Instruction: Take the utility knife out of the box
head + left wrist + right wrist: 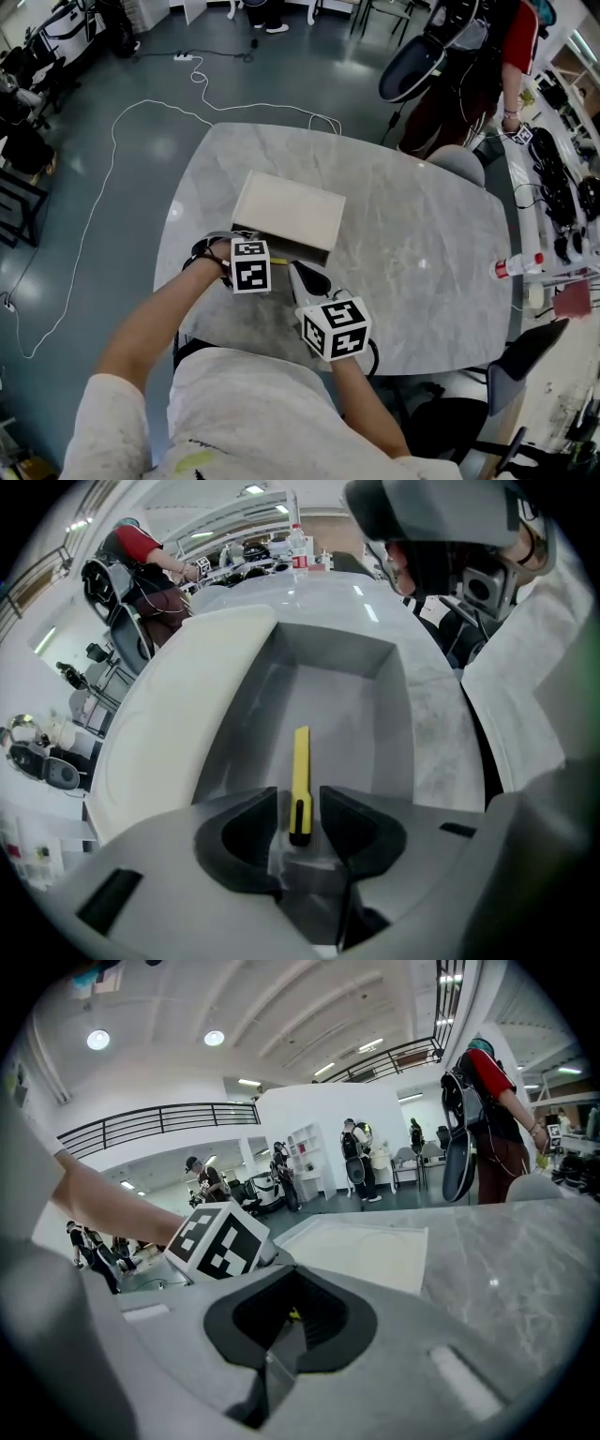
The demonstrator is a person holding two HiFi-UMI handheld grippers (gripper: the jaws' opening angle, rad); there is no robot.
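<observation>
An open box has a grey inside (349,697) and a cream lid (288,208), which stands raised on its far side. A yellow utility knife (300,766) with a black near end lies lengthwise on the box floor. My left gripper (299,803) is open inside the box, one jaw on each side of the knife's black end with a thin gap on both sides. In the head view its marker cube (250,265) hides the knife. My right gripper (310,277) is at the box's near right corner. In its own view the right gripper (295,1279) looks shut and empty.
The box sits on a marble table (422,234), whose near edge is close behind both grippers. A red-capped bottle (518,265) lies at the right edge. A person in red (511,56) and chairs stand beyond the far right corner. A cable (112,150) runs over the floor on the left.
</observation>
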